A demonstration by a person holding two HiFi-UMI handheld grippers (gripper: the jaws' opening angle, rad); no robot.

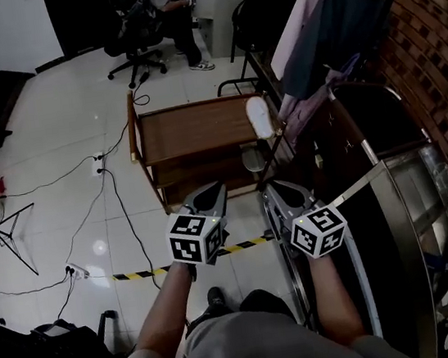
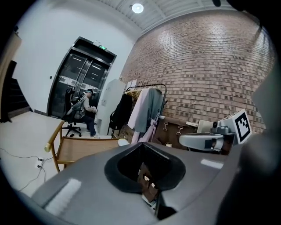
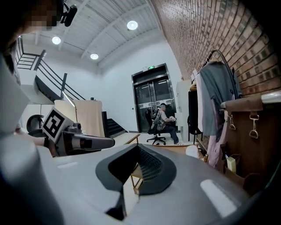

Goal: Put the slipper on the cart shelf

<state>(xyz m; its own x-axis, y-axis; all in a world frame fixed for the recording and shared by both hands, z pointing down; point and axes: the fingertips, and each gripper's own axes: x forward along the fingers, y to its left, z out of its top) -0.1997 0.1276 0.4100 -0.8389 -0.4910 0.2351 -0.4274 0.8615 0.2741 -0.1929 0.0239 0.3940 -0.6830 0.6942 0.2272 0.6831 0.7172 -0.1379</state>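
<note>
Right hand-held gripper (image 1: 278, 185) faces cart (image 1: 192, 129) crowded by hanging clothes (image 1: 310, 29).

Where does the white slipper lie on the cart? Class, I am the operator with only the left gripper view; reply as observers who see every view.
Observer: The white slipper lies along the right edge of the top shelf of the cart, beside the hanging clothes.
Operator: Does the right gripper hold anything?
Observer: No, the right gripper is shut and empty.
Operator: Is anything lying before the cart?
Observer: A yellow-and-black tape strip runs across in front of it.
</note>
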